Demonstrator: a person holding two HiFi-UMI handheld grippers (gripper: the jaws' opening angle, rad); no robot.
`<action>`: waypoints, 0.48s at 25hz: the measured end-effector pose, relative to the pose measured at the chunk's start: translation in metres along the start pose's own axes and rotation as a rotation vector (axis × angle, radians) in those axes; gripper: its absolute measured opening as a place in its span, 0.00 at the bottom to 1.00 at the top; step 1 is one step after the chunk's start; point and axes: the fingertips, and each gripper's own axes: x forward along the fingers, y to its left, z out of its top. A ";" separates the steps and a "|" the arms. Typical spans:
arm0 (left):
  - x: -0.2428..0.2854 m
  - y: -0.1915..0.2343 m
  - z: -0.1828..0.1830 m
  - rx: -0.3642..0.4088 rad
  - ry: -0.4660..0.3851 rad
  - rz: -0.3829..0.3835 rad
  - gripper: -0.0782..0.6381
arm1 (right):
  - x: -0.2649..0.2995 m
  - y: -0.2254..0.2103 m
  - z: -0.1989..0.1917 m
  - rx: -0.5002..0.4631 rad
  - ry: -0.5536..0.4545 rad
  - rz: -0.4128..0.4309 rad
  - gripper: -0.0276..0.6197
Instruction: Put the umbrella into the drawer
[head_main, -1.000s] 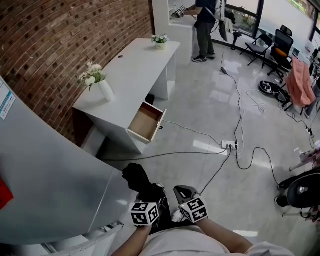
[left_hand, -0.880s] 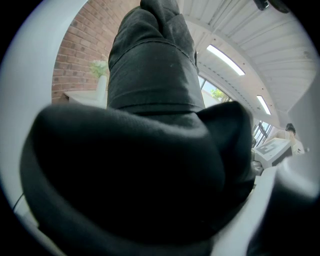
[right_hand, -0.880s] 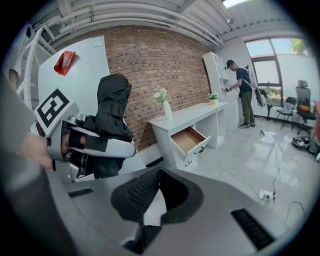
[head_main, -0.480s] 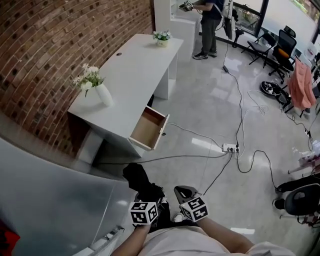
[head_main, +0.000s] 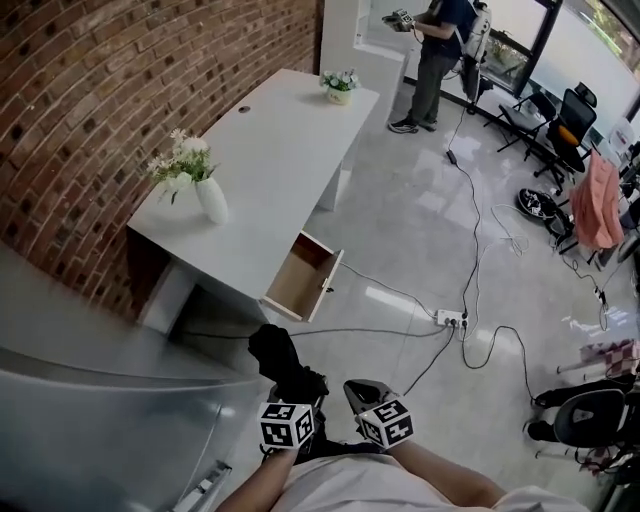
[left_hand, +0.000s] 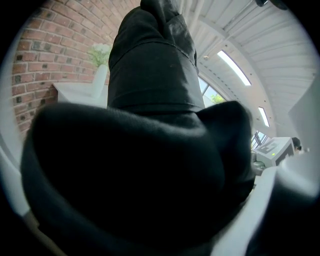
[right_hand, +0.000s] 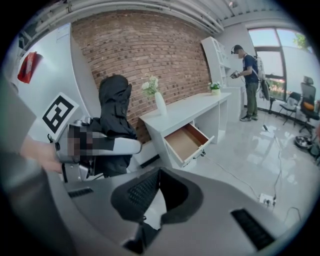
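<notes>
**Umbrella in hand, drawer open, the carry not finished**

Starting at the left, the desk (head_main: 270, 140) stands along the brick wall with a vase (head_main: 211, 199) of flowers on its near end.

The umbrella (head_main: 277, 353) is folded, black, and gripped in my left gripper (head_main: 298, 388). The jaws stand wide but are clamped round its fat fabric body, which fills that gripper's own view. It sticks up and forward out of the jaws, over the floor, and touches nothing else.

Just right of that line, the drawer (head_main: 303, 281) hangs pulled out from the desk's near end. Its wooden bottom looks bare, so there is room. It is well apart from the umbrella, with open floor between them.

Further right, my right gripper (head_main: 366, 391) is beside the left one. Its pads meet at the tips and have hold of nothing.

By my reckoning the pick-up is done and the drawer needs no opening. What is left is to close the distance to the desk, lower the umbrella lengthwise into the drawer and let go. A cable (head_main: 400, 292) on the floor near the drawer is worth watching.
</notes>
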 end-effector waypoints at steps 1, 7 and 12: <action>0.002 0.006 0.004 -0.001 -0.003 -0.001 0.43 | 0.006 0.000 0.006 -0.006 0.003 0.000 0.07; 0.008 0.036 0.027 -0.003 -0.007 0.003 0.43 | 0.033 0.000 0.039 -0.026 -0.004 -0.002 0.07; 0.012 0.042 0.034 -0.001 -0.001 -0.013 0.43 | 0.037 -0.008 0.053 -0.021 -0.014 -0.025 0.07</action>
